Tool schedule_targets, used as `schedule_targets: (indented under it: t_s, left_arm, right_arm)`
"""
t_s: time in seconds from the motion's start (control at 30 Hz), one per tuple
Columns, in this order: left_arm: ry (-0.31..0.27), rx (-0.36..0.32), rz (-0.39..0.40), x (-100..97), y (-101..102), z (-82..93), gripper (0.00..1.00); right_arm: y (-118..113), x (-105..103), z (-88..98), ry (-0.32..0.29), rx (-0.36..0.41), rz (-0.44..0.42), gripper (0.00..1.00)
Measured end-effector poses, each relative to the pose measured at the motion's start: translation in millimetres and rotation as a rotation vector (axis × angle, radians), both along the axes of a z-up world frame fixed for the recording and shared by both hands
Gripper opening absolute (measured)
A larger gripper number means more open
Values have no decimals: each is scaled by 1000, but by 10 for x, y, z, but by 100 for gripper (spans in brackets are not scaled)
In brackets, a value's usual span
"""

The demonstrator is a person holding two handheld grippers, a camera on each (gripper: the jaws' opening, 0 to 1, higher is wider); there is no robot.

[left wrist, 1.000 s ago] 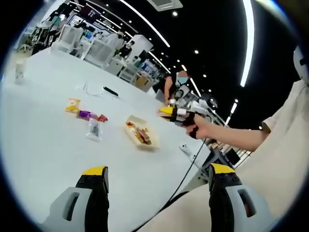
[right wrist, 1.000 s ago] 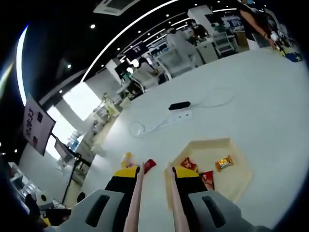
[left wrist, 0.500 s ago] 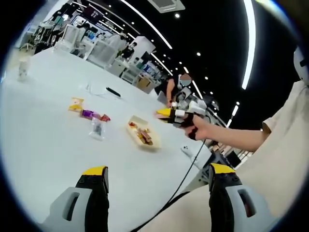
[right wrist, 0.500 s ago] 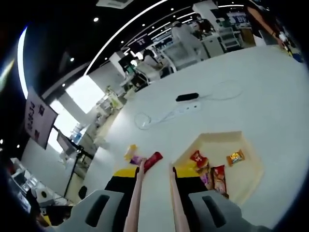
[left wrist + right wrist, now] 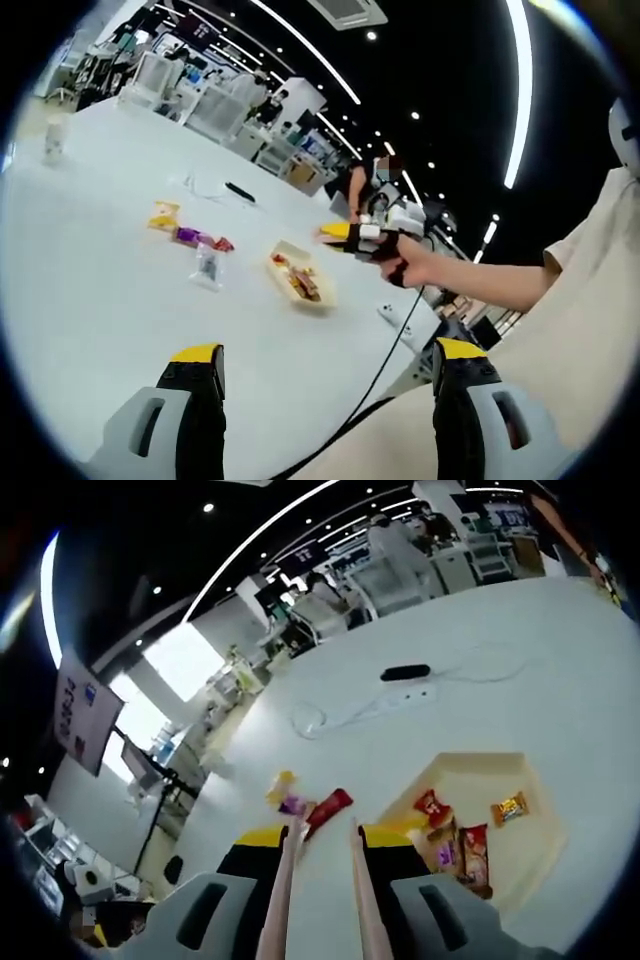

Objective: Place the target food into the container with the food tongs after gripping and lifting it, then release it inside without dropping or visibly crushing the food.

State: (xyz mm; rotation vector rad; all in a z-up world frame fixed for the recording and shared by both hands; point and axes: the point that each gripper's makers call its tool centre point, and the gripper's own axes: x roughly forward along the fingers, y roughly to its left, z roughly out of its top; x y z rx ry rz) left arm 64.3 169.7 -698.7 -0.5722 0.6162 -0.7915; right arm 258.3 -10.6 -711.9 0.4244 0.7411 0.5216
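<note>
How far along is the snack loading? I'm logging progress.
Done: several packets already lie in the tray. In hand: the right gripper holds the tongs with their tips empty, aimed toward the red packet on the table. Left: grip, lift and release that packet inside the tray.

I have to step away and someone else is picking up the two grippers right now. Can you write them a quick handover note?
Left gripper: open, holding nothing, low over the white table.
Right gripper: shut on the pink food tongs, held above the table; nothing between the tong tips.
Beige shallow container: already holds several small snack packets.
Still on the table beside it: a red wrapped snack, a purple one and a yellow one.
Left to do: grip one of the loose snacks gently, probably the red, lift it, release it inside the container.
</note>
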Motion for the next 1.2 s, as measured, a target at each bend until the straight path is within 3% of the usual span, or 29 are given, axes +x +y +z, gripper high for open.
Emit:
schedule_targets:
  t_s: [0.43,0.8,1.2]
  left_arm:
    - [1,-6,25,-17,75,-20,85]
    - [-6,-9,36,-47,119,-12,85]
    - [-8,-7,48,-87,179,-25,85]
  right_arm:
    - [145,13,-29,6,-11,41,27]
    - [334,-25,10,-25,-82,113,27]
    - [467,-64,-91,-37,-141,186,28]
